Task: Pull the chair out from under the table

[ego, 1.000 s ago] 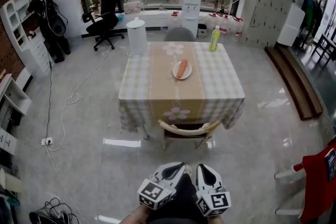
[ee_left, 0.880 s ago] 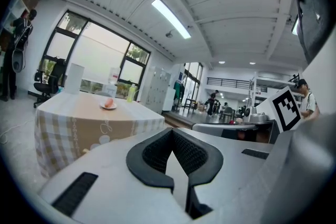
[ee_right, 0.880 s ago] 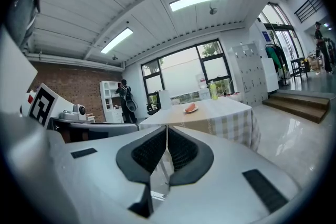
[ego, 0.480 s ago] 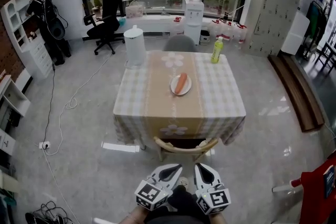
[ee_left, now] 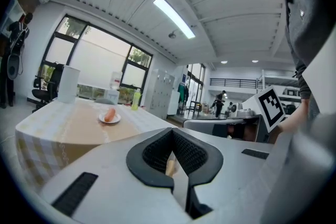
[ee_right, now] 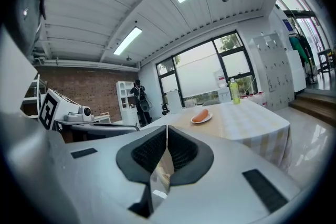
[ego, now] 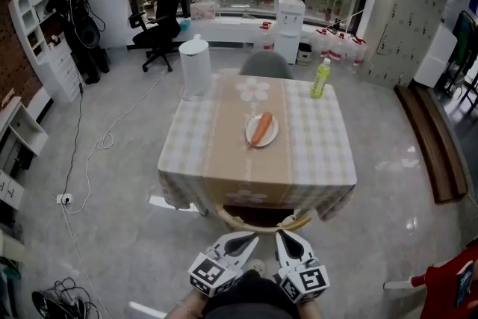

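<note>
Grippers first, in the head view: the left gripper (ego: 240,240) and right gripper (ego: 289,239) sit side by side at the bottom edge, both with jaws pressed together on nothing. Against a second ago, the table (ego: 321,160) looms larger and lower in the frame. The wooden chair (ego: 231,220) is tucked under the table's near edge, with only its curved back rail showing. That rail is now just above the gripper tips, where before it stood well apart from them. At the centre of the checked cloth a white plate (ego: 272,137) holds one carrot (ego: 261,128). A bottle (ego: 320,78) of yellow-green drink stands upright near the far right corner. Beyond the far left corner there's a white lidded bin (ego: 196,63).

Over to the left gripper view: the dark pads meet at lower centre, nothing clamped. The table stretches away at left, with the plate and carrot on it and the bottle behind.

Right gripper view now: pads closed too, empty. The plate with its carrot sits right of centre, the bottle upright just beyond.
</note>
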Tool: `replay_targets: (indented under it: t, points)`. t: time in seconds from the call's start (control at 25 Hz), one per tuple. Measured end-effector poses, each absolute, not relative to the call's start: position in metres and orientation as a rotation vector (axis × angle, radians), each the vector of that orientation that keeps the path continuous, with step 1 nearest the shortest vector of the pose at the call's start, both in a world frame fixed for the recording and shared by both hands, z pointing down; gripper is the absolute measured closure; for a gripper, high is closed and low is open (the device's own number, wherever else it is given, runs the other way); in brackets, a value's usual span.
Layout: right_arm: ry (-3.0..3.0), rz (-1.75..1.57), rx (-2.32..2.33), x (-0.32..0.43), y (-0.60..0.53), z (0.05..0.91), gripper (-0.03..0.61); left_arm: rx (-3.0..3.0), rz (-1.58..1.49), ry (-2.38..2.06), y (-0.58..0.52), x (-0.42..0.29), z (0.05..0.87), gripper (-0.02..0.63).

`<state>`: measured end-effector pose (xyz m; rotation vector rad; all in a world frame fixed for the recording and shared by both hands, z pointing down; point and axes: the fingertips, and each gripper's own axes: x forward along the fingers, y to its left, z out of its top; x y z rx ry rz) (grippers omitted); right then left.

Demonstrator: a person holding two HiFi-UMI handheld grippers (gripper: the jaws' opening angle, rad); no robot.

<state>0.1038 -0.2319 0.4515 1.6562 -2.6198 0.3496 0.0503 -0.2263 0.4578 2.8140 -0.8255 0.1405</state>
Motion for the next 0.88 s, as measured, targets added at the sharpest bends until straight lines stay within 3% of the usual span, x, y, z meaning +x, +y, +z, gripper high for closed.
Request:
replay_targets:
  t: [0.64,0.68,0.8,0.88]
  points:
    - [-2.583,0.595,1.352,0.131,-0.285,0.52,0.566,2.712,0.491,-0.83,-0.282,0.067,0.536,0.604]
    - [-2.57,0.59,1.302,0.131,-0.287,0.528,0.566,2.706,0.527,-0.821,-0.284,0.068,0.543,0.595]
    - [-2.525,0.553,1.181,0.131,-0.291,0.548,0.566,2.7,0.648,-0.761,-0.287,0.071,0.561,0.484]
    - [-2.498,0.53,1.098,0.13,-0.291,0.56,0.565,2.712,0.749,-0.715,-0.288,0.073,0.572,0.458]
